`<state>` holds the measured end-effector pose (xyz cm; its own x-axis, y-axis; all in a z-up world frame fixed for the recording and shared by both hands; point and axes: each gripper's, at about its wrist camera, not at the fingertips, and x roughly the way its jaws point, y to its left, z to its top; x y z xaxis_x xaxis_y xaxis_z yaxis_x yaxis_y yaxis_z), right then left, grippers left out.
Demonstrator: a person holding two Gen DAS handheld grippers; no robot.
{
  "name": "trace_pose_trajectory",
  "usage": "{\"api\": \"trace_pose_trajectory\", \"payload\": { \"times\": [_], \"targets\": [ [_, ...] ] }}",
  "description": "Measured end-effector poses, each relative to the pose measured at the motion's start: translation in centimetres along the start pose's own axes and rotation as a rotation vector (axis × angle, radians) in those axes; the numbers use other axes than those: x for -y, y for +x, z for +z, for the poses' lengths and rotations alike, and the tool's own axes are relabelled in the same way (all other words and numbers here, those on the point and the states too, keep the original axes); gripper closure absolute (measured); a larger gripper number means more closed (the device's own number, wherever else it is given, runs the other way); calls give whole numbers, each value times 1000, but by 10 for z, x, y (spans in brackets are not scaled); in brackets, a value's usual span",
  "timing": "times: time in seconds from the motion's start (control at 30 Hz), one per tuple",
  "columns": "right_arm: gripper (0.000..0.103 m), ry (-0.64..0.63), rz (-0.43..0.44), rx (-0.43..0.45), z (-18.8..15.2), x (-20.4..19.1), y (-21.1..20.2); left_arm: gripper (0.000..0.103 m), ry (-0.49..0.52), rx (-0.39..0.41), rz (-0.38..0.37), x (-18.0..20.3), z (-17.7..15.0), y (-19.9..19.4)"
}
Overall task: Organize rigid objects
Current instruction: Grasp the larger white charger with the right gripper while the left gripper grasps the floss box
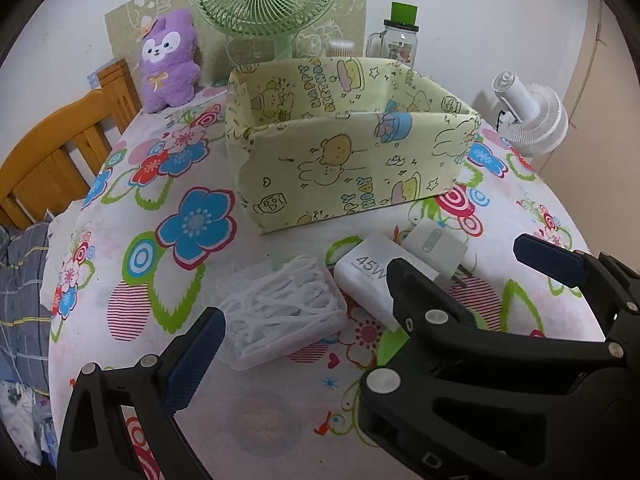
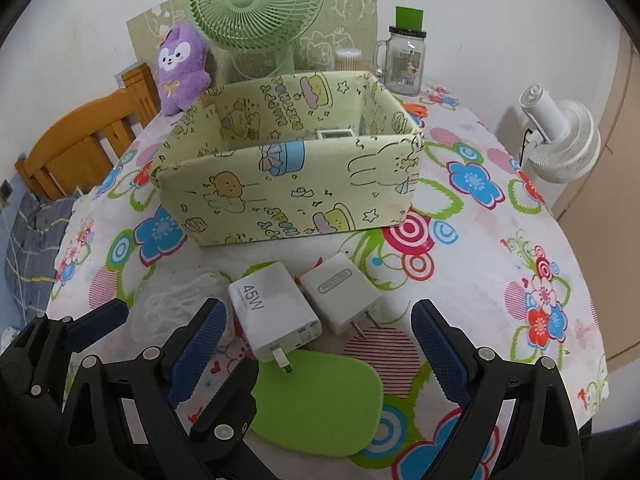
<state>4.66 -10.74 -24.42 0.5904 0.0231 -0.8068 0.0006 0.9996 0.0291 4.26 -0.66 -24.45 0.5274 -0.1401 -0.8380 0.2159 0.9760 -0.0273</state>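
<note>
A yellow cartoon-print storage box (image 1: pixel 340 168) (image 2: pixel 288 192) stands on the flowered table; a small white device (image 2: pixel 335 134) lies inside it. In front lie a white 45W charger (image 1: pixel 368 276) (image 2: pixel 272 312), a smaller white charger (image 1: pixel 434 246) (image 2: pixel 340 292), a clear case of white floss picks (image 1: pixel 280 312) (image 2: pixel 176 304) and a flat green pad (image 2: pixel 320 400). My left gripper (image 1: pixel 304 344) is open around the floss case, just short of it. My right gripper (image 2: pixel 320 340) is open around the two chargers, and it also shows in the left wrist view (image 1: pixel 472 264).
At the back stand a green fan (image 2: pixel 256 4), a purple plush (image 2: pixel 180 68), a glass jar mug (image 2: pixel 404 60) and a cotton-swab tub (image 2: pixel 347 58). A white fan (image 2: pixel 560 140) stands off the table's right edge. A wooden chair (image 2: pixel 80 144) is at left.
</note>
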Motion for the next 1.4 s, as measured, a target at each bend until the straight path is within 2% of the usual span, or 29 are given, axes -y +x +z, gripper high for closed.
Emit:
{"api": "trace_pose_trajectory", "payload": {
  "times": [0.2, 0.4, 0.53, 0.7, 0.83, 1.0, 1.4],
  "targets": [
    [8, 10, -1, -24, 1, -5, 12, 4, -11, -16, 3, -9, 0, 9],
    [17, 25, 13, -64, 1, -11, 21, 4, -19, -39, -3, -18, 0, 18],
    [27, 38, 20, -93, 1, -14, 28, 3, -4, -46, 9, -23, 1, 24],
    [33, 31, -11, -100, 2, -20, 31, 3, -20, -68, 13, -32, 1, 34],
    [41, 55, -10, -121, 3, -20, 29, 4, -33, -82, -13, -37, 3, 39],
    [43, 101, -5, -145, 1, -18, 30, 4, -35, -116, -32, -40, 4, 48],
    [42, 90, 14, -124, 9, -19, 47, 5, -24, -96, -32, -40, 13, 58]
  ]
}}
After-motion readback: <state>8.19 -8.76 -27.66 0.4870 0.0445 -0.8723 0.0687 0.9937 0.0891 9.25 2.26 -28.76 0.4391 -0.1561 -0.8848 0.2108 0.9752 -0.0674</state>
